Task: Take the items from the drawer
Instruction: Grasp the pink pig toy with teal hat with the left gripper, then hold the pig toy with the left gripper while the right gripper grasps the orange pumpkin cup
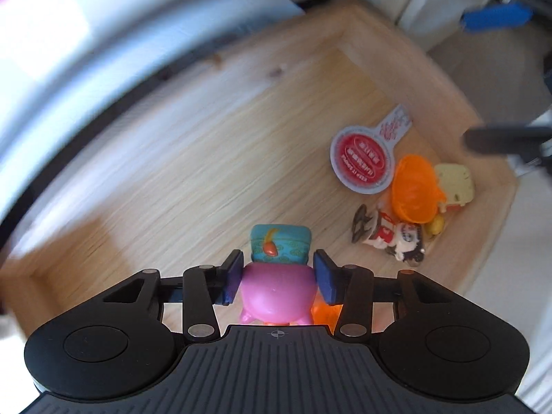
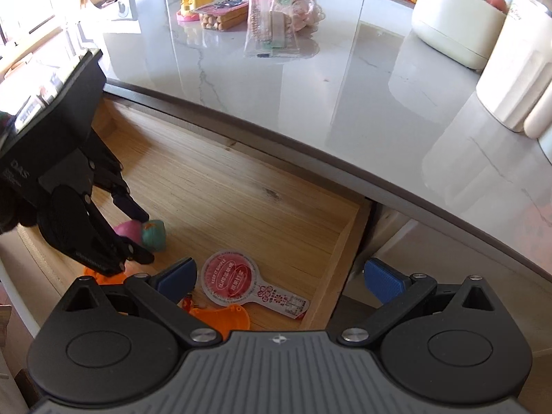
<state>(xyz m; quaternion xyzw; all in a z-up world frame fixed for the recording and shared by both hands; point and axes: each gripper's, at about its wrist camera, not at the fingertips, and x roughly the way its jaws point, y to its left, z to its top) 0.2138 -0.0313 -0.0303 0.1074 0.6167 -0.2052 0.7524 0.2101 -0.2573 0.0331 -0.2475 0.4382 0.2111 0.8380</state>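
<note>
Left gripper (image 1: 277, 277), jaws spread, straddles the pink toy (image 1: 276, 293) lying on the drawer (image 1: 172, 158) floor at lower centre, long axis running between the pads; right gripper (image 2: 279, 277) hangs open, farther off.

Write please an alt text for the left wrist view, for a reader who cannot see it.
The left gripper points down into an open wooden drawer, its blue pads either side of a pink and teal toy figure; whether they touch it is unclear. Toward the right corner lie a round red-labelled packet, an orange plastic piece and other small toys.
</note>
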